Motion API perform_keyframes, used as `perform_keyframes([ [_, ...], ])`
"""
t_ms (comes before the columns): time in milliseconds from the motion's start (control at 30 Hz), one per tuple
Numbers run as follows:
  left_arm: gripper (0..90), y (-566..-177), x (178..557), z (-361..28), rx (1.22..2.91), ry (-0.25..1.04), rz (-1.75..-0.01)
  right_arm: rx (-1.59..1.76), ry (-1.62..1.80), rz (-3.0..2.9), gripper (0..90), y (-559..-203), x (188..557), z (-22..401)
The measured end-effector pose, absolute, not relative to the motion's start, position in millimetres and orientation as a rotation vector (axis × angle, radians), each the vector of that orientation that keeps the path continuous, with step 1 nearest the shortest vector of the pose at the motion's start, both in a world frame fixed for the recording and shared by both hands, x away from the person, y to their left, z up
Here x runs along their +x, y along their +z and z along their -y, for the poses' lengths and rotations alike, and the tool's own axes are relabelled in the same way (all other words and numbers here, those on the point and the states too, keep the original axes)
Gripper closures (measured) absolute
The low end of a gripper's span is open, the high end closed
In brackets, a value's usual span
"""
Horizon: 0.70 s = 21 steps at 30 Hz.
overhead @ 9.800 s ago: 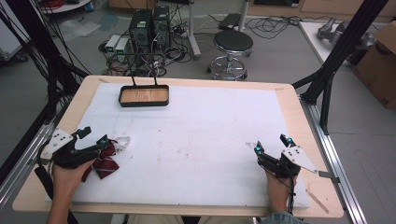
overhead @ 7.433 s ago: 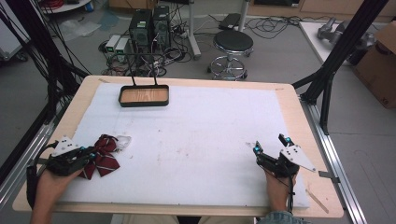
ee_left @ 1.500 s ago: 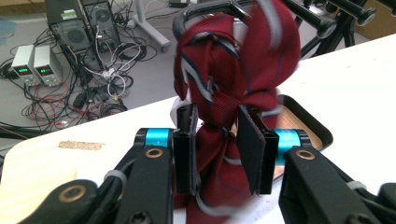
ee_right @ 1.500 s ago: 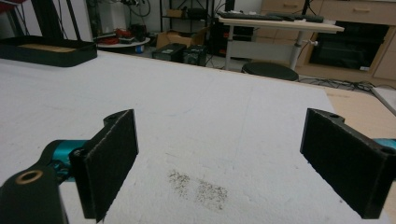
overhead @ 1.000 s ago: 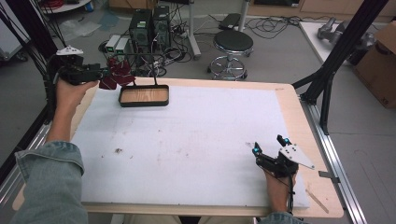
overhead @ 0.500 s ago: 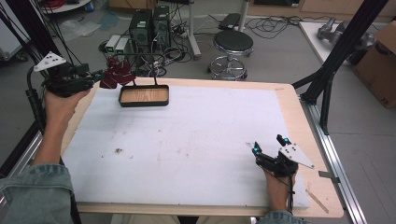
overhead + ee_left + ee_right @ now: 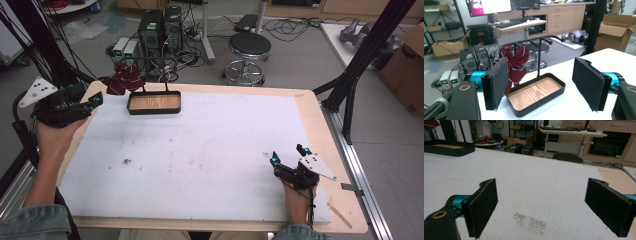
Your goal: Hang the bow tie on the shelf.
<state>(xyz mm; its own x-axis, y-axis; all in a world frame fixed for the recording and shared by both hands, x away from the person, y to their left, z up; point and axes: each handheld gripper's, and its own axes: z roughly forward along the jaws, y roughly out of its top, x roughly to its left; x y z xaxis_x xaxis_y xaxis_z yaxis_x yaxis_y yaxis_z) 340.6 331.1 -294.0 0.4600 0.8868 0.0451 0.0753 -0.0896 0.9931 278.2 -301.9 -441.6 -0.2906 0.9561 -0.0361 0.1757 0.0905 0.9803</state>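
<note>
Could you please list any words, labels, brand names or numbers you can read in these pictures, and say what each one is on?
None can be read.
Monitor behind the desk: something is on the screen, too blurred to read.
Small grey boxes on the floor: green lit displays, too small to read.
Cardboard box: dark marks, too blurred to read.
</note>
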Motion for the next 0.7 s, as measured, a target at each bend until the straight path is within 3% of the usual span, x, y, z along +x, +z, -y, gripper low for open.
perform_keyframes([
  [700, 23.3, -345, 290, -330, 1.462, 0.884, -0.932, 1.157, 1.276, -1.596, 10.4, -442, 278, 303],
])
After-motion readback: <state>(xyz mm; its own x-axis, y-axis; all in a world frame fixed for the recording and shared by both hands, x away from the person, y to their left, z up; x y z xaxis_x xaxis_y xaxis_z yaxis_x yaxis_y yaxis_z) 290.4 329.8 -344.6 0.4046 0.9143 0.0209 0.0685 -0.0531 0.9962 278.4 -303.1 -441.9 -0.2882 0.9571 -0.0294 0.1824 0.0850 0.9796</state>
